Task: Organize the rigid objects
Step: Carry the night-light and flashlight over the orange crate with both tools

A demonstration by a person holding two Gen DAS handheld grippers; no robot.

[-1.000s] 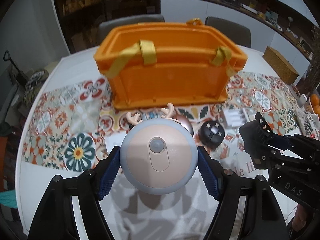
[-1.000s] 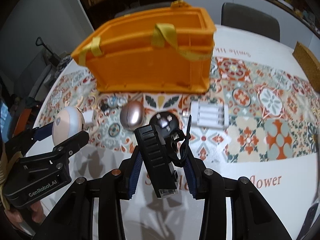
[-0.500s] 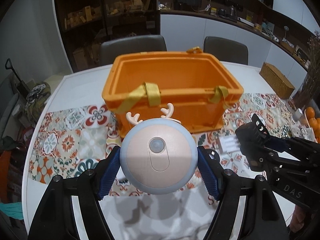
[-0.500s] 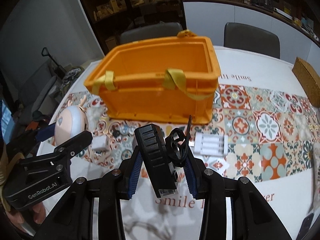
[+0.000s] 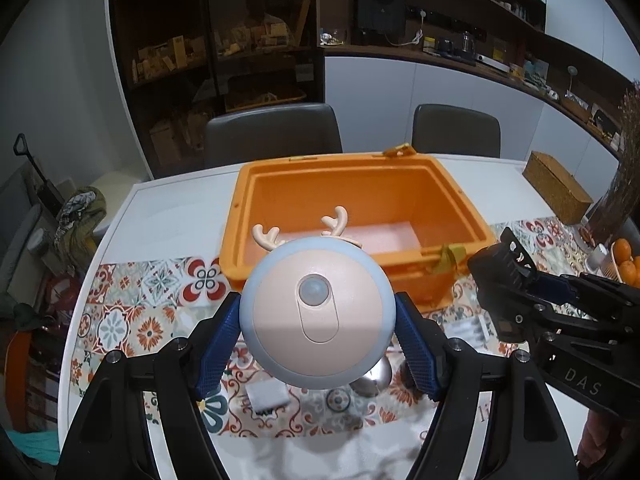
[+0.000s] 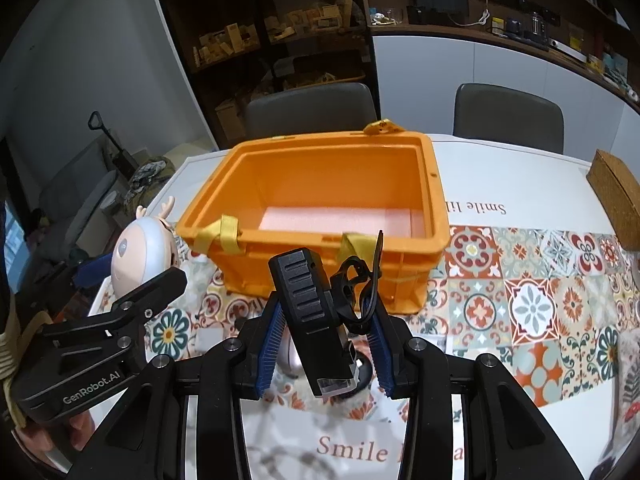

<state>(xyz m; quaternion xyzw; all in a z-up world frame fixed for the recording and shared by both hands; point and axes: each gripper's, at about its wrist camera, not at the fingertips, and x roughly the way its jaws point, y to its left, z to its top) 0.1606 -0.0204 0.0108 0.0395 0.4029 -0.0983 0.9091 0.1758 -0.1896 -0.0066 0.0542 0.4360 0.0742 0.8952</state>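
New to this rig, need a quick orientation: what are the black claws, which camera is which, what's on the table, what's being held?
No robot arm here: a person carries a handheld two-finger gripper in each hand, and each has a fisheye camera looking along its fingers.

In the left wrist view, the left gripper is closed on a round reindeer night light with small antlers. The right gripper shows at that view's right edge.

In the right wrist view, the right gripper is closed on a black ribbed device with a cord loop.

Ahead of both, an open orange crate with yellow straps stands on a white table with a patterned tile runner. Small items lie below the grippers, mostly hidden.
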